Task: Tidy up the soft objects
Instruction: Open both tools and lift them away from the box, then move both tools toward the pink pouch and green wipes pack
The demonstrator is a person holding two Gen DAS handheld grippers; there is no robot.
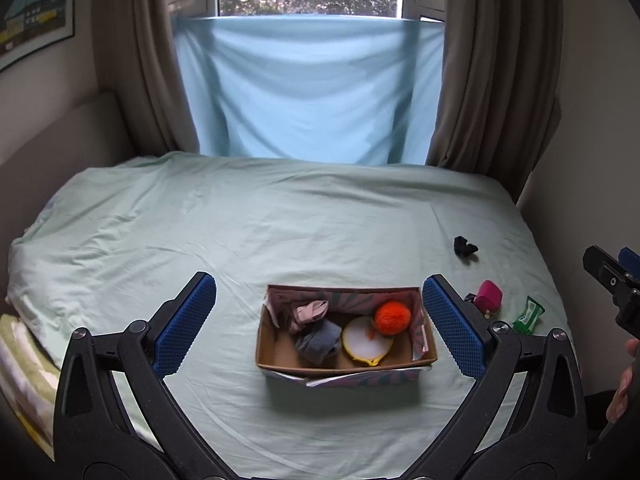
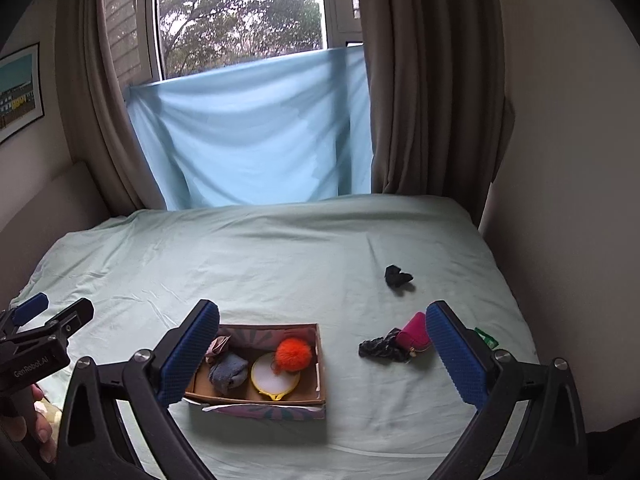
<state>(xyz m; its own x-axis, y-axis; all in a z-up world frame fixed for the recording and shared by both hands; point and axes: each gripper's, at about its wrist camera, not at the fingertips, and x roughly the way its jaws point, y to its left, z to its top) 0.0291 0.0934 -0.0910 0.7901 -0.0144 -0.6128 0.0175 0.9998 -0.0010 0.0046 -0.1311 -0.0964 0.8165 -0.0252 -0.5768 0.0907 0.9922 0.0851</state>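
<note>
A cardboard box (image 1: 280, 366) (image 2: 322, 364) sits on the bed. It holds an orange pom-pom (image 1: 393, 317) (image 2: 293, 354), a grey cloth (image 1: 317, 345) (image 2: 227, 372), a pink cloth (image 1: 308, 312) (image 2: 217, 346) and a round yellow-rimmed pad (image 1: 366, 346) (image 2: 274, 378). On the sheet to its right lie a magenta pouch (image 1: 490, 297) (image 2: 414, 334), a black crumpled cloth (image 2: 380, 348), a green item (image 1: 529, 315) (image 2: 486, 337) and a small black cloth (image 1: 464, 246) (image 2: 397, 275) farther back. My left gripper (image 1: 320, 328) is open above the box. My right gripper (image 2: 322, 360) is open and empty, over the box's right end.
The bed (image 1: 280, 220) has a pale green sheet and reaches the wall at the right. A blue cloth (image 1: 308, 88) hangs under the window between brown curtains (image 1: 492, 72). A folded yellowish fabric (image 1: 24, 376) lies at the bed's left edge.
</note>
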